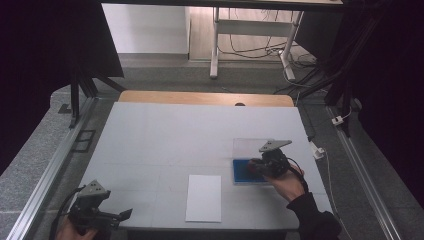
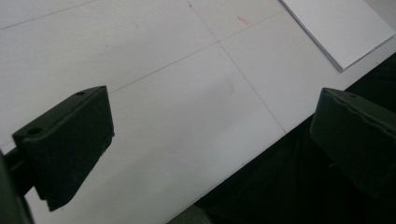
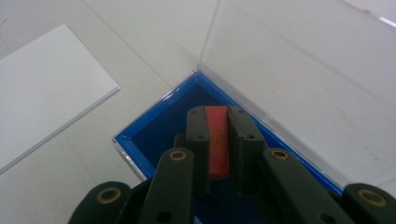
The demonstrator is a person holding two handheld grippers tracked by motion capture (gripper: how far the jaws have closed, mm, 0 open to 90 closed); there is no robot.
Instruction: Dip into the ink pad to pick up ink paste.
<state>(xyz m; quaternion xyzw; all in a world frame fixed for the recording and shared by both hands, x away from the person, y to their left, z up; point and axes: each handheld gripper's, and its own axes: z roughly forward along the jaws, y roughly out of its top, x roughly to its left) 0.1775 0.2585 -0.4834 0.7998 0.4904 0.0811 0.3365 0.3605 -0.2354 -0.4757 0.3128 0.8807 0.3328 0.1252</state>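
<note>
Here the right gripper (image 3: 217,140), clamped on a thin red piece (image 3: 217,140) over the blue tray (image 3: 154,135), should probably lift straight up, clear of the clear lid (image 3: 299,79), while the left gripper (image 2: 210,144) waits agape.

We see a pale grey rectangular surface (image 1: 165,135) with faint seam lines, a flat white rectangular sheet (image 1: 204,198) lying near our edge, a clear-walled blue-lined shallow box (image 1: 242,172) resting just right of it
</note>
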